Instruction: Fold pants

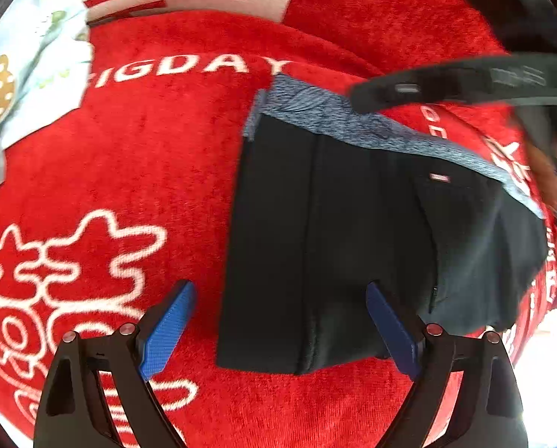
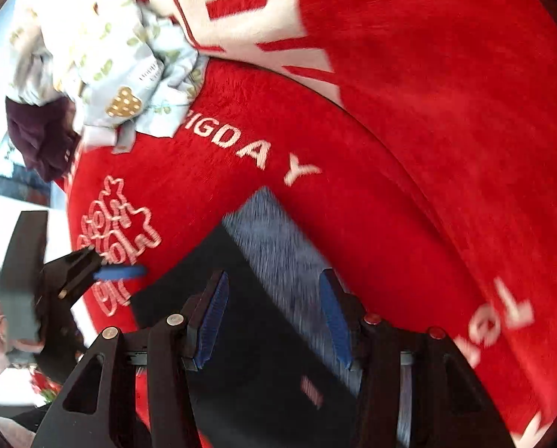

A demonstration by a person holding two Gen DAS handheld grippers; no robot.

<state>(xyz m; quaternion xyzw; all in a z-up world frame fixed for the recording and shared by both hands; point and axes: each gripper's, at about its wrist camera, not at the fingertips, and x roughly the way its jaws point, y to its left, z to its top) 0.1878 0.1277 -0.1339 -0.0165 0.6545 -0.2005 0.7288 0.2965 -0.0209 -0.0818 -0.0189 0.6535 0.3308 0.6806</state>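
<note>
Black pants (image 1: 353, 224) with a blue-grey waistband (image 1: 353, 119) lie folded flat on a red blanket (image 1: 147, 156). My left gripper (image 1: 280, 323) hangs open over their near left edge, one blue pad (image 1: 168, 330) above the blanket and the other above the black cloth, gripping nothing. In the right wrist view my right gripper (image 2: 274, 317) hovers over the pants (image 2: 263, 392) near the waistband (image 2: 274, 231), jaws half apart with no cloth pinched. The left gripper's fingers (image 2: 117, 273) show at the left there. The blurred right gripper body (image 1: 465, 82) crosses the upper right of the left wrist view.
A crumpled light-blue patterned cloth (image 2: 129, 74) and a dark maroon garment (image 2: 39, 138) lie at the blanket's far corner. The light-blue cloth (image 1: 35, 56) also shows in the left wrist view. The blanket carries white lettering (image 1: 188, 67). A hand (image 1: 551, 179) is at the right edge.
</note>
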